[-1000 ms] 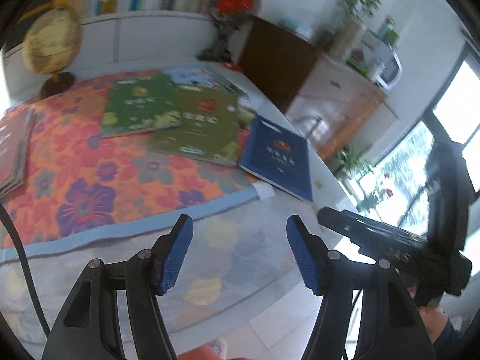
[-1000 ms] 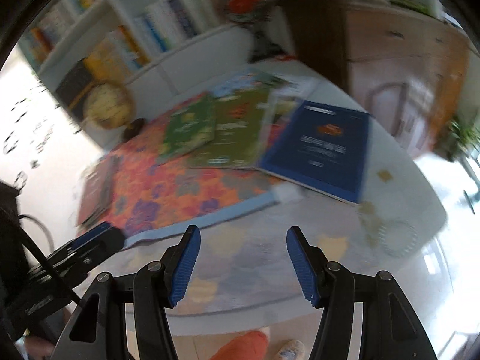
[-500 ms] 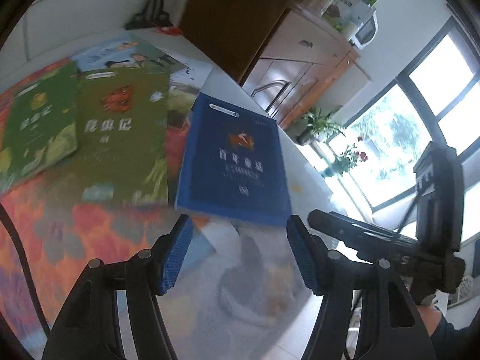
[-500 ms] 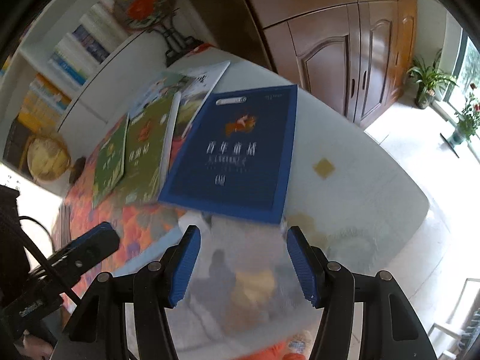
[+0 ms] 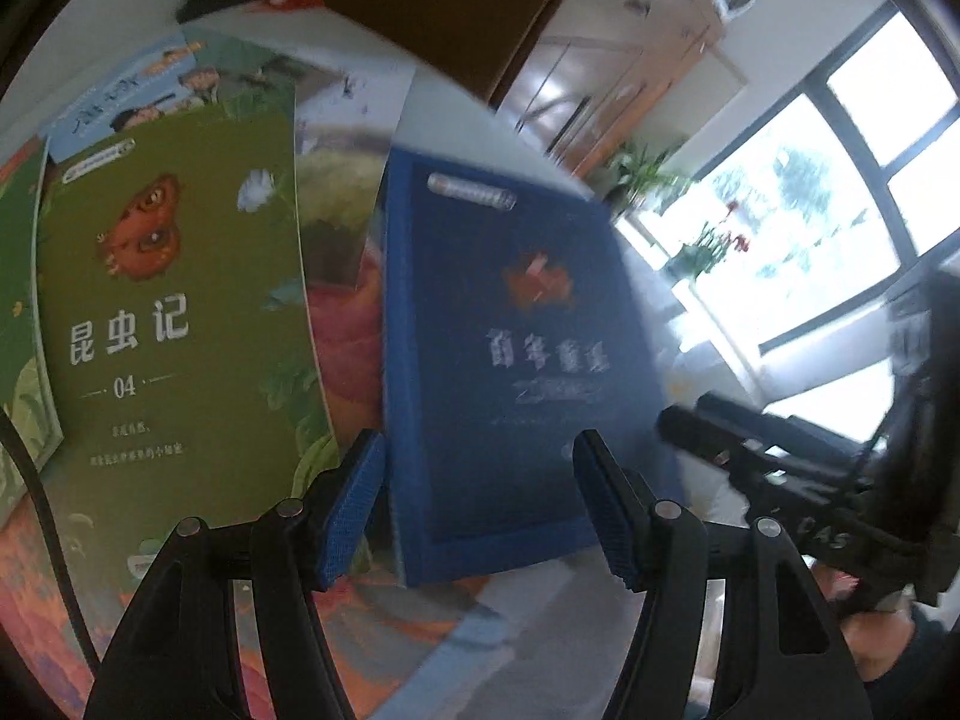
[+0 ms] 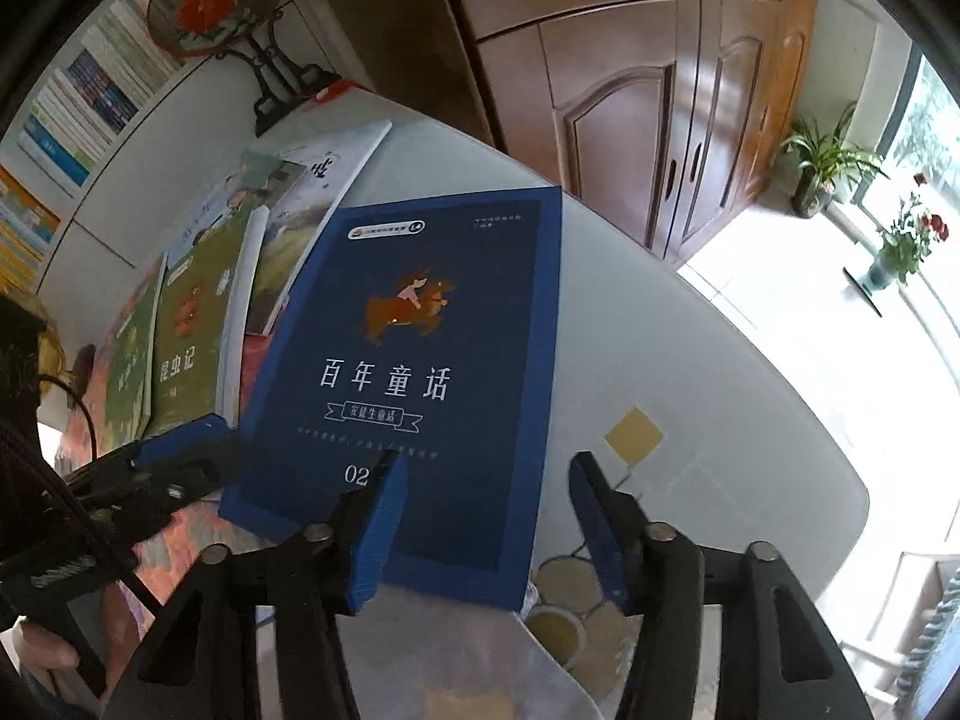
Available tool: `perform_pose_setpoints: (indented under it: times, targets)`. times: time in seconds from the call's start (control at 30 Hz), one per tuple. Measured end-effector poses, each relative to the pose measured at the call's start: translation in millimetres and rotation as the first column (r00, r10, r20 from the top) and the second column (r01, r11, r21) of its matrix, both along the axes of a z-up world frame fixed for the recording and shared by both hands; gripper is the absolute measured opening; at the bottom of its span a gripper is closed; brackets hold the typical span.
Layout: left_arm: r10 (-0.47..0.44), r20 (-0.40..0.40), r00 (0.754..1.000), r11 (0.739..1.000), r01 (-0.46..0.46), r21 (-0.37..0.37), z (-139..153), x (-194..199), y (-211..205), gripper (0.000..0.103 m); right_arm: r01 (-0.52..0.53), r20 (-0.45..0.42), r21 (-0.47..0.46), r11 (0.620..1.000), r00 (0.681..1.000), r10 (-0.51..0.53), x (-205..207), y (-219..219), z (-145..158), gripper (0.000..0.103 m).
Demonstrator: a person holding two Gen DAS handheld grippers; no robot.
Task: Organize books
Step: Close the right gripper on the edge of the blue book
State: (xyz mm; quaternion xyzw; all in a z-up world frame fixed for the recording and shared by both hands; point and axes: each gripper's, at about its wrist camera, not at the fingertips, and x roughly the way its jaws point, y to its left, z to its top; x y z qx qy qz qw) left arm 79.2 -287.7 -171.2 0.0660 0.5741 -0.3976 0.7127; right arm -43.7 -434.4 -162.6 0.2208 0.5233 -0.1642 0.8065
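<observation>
Your blue book [image 6: 414, 372] lies flat on the desk [image 6: 690, 372], cover up, its near right corner close to the desk's rounded edge. Title reads 百年童话, w/ 安徒生童话 on a ribbon below and "02" near the bottom. Left of it lies the olive-green book [image 5: 174, 324], reading 昆虫记 and "04"; a 2nd green book [image 6: 129, 360] lies further left, its text too small to read. At least 2 more picture books [image 6: 288, 192] lie behind, partly covered. That's 5 books I can count on the desk; more stand on the shelf [image 6: 90, 96] behind.

Left gripper [image 5: 477, 501]: fingers [image 5: 354, 504] about half open, nothing btwn them; they hover over the blue book's near left corner. Right gripper [image 6: 486, 531]: fingers closing, still apart, straddling the book's near right edge w/o pressing it.

Room: bare desk to the right of the blue book up to the edge; a yellow square [image 6: 633, 435] and round coasters [image 6: 561, 606] sit there. Floral cloth [image 5: 54, 612] under the green books. The 2 grippers are near each other over the book.
</observation>
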Motion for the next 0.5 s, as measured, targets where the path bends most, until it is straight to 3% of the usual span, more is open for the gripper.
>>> perform_pose_setpoints:
  times: [0.1, 0.4, 0.47, 0.5]
  targets:
    - [-0.006, -0.030, 1.000, 1.000, 0.006, 0.006, -8, -1, 0, 0.063, -0.019, -0.022, -0.010, 1.000, 1.000, 0.019, 4, 4, -8, 0.041]
    - [0.008, -0.046, 0.999, 1.000, -0.009, -0.029, -7, -4, 1, 0.058, -0.039, -0.064, 0.021, 0.999, 0.997, 0.040, 1, 4, -23, 0.040]
    - [0.016, -0.048, 0.999, 0.998, -0.020, -0.065, -3, 0, 4, 0.051, -0.026, -0.064, 0.040, 0.999, 0.998, 0.028, -3, 1, -26, 0.040]
    - [0.027, -0.082, 0.996, 0.990, -0.038, -0.136, 4, 3, 11, 0.051, -0.016, -0.056, 0.056, 0.998, 0.998, 0.019, -6, -3, -27, 0.040]
